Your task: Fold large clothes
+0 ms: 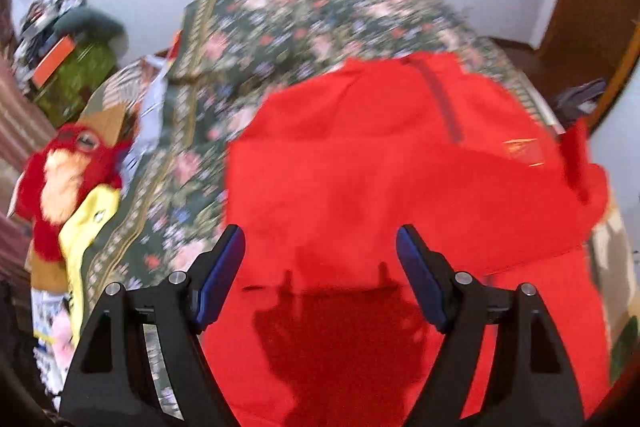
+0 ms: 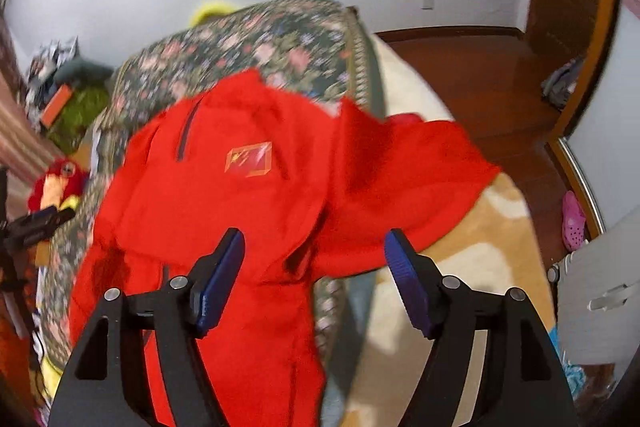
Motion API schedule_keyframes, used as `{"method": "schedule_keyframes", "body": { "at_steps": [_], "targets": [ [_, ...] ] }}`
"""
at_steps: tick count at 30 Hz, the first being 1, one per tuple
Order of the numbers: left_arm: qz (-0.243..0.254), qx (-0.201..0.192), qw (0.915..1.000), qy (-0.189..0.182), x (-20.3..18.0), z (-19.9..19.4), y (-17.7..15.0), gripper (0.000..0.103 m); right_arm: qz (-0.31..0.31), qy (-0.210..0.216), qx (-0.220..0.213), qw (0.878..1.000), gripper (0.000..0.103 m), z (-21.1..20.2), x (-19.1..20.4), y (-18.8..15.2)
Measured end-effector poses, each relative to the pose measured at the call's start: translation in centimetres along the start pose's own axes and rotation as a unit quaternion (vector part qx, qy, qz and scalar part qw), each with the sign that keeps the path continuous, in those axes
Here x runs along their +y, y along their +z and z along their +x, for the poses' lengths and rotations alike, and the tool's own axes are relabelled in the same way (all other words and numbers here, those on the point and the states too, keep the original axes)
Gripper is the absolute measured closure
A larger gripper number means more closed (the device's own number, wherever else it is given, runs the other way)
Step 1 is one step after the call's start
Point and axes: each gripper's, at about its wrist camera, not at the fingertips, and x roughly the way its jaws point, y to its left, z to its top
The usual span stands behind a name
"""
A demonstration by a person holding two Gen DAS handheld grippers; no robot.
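Observation:
A large red jacket [image 1: 380, 171] lies spread on a bed with a floral green cover [image 1: 280, 27]. It has a dark zip and an orange chest logo [image 2: 250, 159]. One sleeve [image 2: 420, 163] drapes off toward the bed's right side. My left gripper [image 1: 320, 251] is open and empty, hovering over the jacket's near part. My right gripper [image 2: 314, 251] is open and empty above the jacket's lower right part, near the sleeve. The left gripper also shows in the right wrist view [image 2: 36, 223] at the far left.
A red and yellow plush toy [image 1: 68, 179] lies at the bed's left edge. A cream and tan blanket [image 2: 480, 239] hangs at the bed's right. Wooden floor [image 2: 480, 75], a pink shoe [image 2: 574, 219] and clutter [image 1: 60, 39] by the wall surround the bed.

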Motion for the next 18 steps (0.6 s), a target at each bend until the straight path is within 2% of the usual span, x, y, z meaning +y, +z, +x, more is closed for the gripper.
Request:
{"method": "schedule_keyframes", "body": {
  "at_steps": [3,7,12,18],
  "targets": [
    [0.011,-0.014,0.9995,-0.027,-2.3,-0.5,0.6,0.026,0.032,-0.012,-0.005,0.999,0.027,0.2,-2.2,0.2],
    [0.028,-0.019,0.9977,-0.059,-5.2,0.0,0.8,0.026,0.092,-0.021,0.014,0.995,0.027,2.4,-6.1,0.2],
    [0.053,-0.010,0.9956,-0.076,-8.3,2.1,0.7,0.026,0.167,-0.014,0.044,0.985,0.027,5.7,-10.3,0.0],
    [0.054,0.008,0.9939,-0.096,-10.0,4.9,0.4,0.026,0.223,0.001,0.052,0.973,0.027,9.0,-13.7,0.7]
  ]
}}
